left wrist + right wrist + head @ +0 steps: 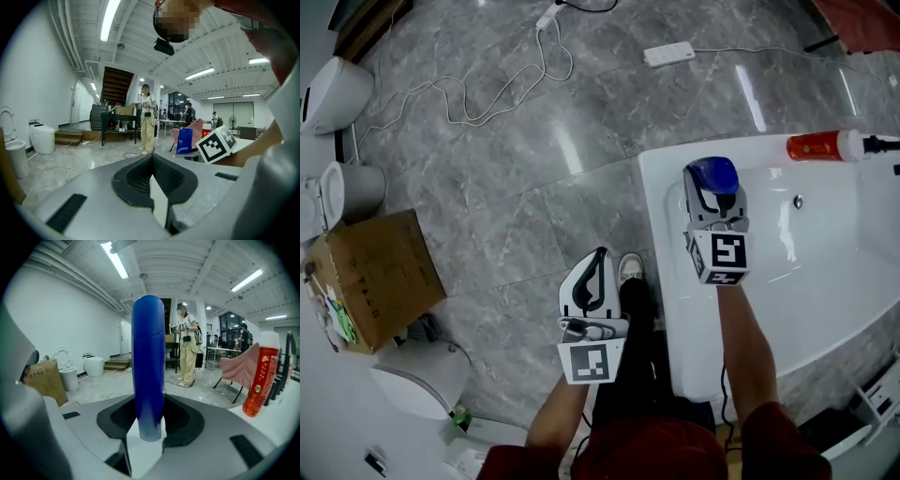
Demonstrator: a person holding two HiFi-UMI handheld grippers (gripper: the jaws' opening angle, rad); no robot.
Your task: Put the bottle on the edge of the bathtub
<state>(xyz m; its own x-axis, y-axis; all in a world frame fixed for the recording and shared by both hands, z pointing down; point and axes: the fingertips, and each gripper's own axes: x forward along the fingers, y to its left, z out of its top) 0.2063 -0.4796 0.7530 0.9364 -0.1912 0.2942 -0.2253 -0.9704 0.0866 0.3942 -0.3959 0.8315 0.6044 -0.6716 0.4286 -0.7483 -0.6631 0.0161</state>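
A blue bottle [713,174] stands upright between the jaws of my right gripper [713,192], which is shut on it above the near left corner of the white bathtub [661,197]. In the right gripper view the blue bottle [148,362] rises straight up from the right gripper [147,430], whose pads press its lower end. My left gripper [599,258] hangs over the grey floor beside the tub, shut with nothing held. The left gripper view shows the left gripper [156,190] with its jaws together, and the blue bottle [184,140] off to the right.
An orange bottle [814,146] lies on the tub's far rim, next to a black fitting. A cardboard box [375,277] and toilets [337,94] are at the left. A power strip [668,53] and cables lie on the floor. A person [187,345] stands far off.
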